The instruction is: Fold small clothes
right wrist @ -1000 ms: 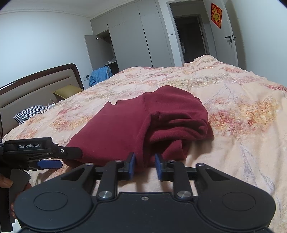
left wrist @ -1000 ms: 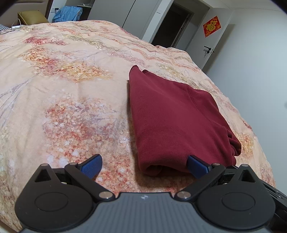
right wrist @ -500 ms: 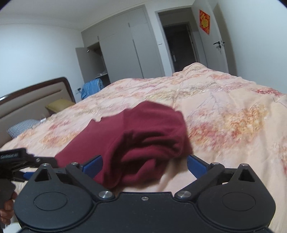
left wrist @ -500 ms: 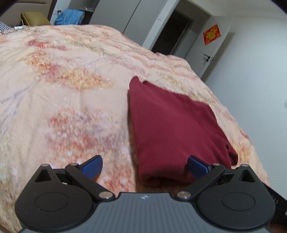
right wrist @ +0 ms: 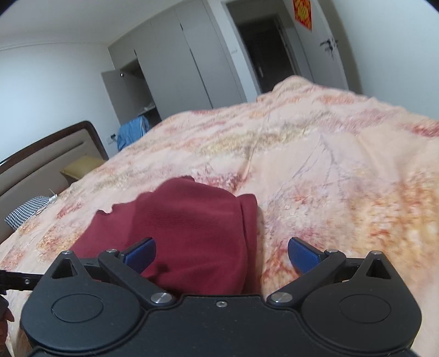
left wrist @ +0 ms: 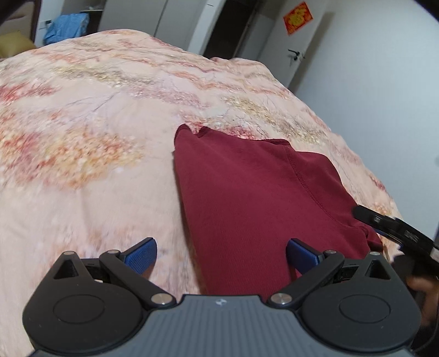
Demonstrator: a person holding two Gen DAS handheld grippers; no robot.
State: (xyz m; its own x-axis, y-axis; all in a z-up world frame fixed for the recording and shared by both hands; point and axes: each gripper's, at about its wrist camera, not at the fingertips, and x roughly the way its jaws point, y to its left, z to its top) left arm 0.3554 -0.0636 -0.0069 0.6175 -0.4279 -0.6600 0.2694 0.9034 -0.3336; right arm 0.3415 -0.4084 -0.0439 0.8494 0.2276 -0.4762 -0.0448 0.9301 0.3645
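Between the wide-spread fingers of the left gripper [left wrist: 221, 254] and right gripper [right wrist: 222, 254], both seemingly empty, lies 1 folded dark-red knit garment [left wrist: 255, 197].

Soft even indoor light, slight motion blur across the bedspread [left wrist: 109, 192], strong fisheye bending at edges.

Home bedrm: bed [right wrist: 315, 153], wardrobe [right wrist: 175, 63]

We can read no text; on the door [left wrist: 286, 41] above its handle hangs a red diamond sign [left wrist: 297, 17], its gold character blurred.
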